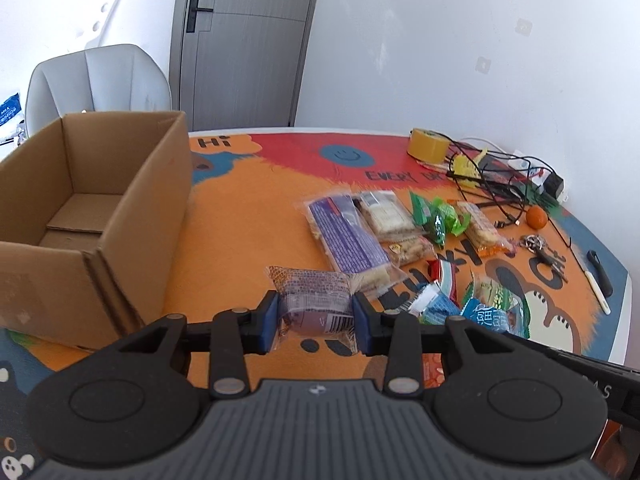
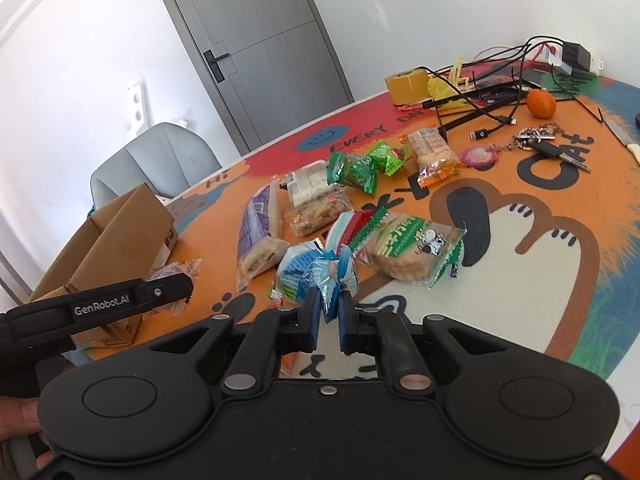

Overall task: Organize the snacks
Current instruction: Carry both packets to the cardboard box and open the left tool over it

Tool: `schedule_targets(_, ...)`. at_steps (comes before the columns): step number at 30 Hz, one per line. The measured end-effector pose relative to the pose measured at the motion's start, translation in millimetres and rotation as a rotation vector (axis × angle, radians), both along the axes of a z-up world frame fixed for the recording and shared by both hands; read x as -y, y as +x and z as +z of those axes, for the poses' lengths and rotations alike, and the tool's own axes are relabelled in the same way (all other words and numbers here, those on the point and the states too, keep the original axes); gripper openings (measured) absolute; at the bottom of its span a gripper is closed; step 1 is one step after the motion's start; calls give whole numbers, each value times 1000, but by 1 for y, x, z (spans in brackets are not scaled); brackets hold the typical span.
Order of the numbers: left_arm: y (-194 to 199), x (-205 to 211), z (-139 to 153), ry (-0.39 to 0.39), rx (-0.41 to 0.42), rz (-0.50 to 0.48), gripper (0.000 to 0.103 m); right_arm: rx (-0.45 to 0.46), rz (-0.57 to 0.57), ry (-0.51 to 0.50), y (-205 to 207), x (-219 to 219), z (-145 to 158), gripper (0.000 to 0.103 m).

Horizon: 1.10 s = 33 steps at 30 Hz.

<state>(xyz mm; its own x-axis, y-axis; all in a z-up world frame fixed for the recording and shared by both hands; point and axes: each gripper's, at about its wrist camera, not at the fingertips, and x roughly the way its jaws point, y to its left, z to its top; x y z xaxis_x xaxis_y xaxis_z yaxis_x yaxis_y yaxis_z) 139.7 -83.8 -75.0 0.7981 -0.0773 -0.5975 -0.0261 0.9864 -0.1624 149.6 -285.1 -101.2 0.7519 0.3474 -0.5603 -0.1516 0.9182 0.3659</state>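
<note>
The purple snack (image 1: 312,304) sits clamped between the left gripper's (image 1: 315,320) blue pads, lifted off the table (image 1: 240,220), with the box (image 1: 92,208) at ten o'clock. Only the left view shows the box's bare floor. Only the right view shows the right gripper (image 2: 329,312) nearly closed, pinching a blue wrapper's (image 2: 326,280) edge, with the biscuit pack (image 2: 404,252) at one o'clock.

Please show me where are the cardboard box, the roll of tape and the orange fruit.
cardboard box (image 1: 148,208), left wrist view, outer side wall.
roll of tape (image 1: 427,145), left wrist view, outer band.
orange fruit (image 2: 541,103), right wrist view, middle of peel.
</note>
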Motion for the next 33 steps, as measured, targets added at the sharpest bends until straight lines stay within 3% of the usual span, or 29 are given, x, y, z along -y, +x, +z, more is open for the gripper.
schedule_targets(18,-17,-35,37,2,112,80,38,99,56,62,1,-22,22,7)
schedule_targets(33,-29,-92,64,9,181,202,38,179,174,74,13,-75,48,7)
